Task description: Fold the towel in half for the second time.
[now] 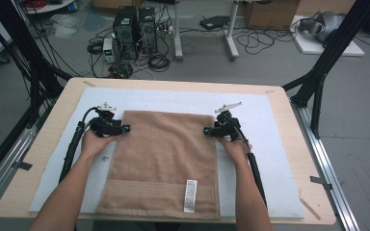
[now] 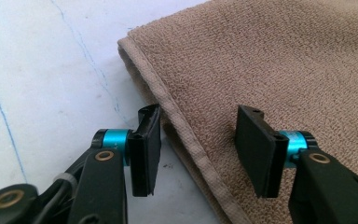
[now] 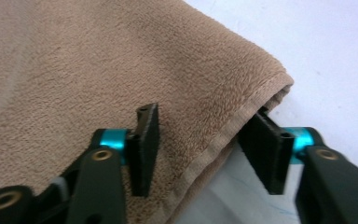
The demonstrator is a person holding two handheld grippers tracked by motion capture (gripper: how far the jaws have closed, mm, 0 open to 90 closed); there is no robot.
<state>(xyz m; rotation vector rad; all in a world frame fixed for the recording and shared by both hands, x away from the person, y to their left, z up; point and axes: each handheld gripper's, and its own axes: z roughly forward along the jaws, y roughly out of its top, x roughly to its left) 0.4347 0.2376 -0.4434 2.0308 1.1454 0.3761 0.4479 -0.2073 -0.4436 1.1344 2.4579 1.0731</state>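
Note:
A tan towel (image 1: 166,159) lies folded flat on the white mat (image 1: 270,125), with a white label (image 1: 191,195) near its front hem. My left gripper (image 1: 125,129) sits at the towel's far left corner and my right gripper (image 1: 207,130) at its far right corner. In the left gripper view the left gripper (image 2: 198,116) is open, its jaws straddling the hemmed edge of the towel (image 2: 284,60), one pad on the mat and one on the cloth. In the right gripper view the right gripper (image 3: 204,116) is open astride the towel (image 3: 74,60) edge.
The mat lies on a wooden table (image 1: 43,144) with bare margins at both sides. Black frame posts (image 1: 327,62) stand at the table's far corners. Computer towers (image 1: 135,31) and cables lie on the floor beyond the far edge.

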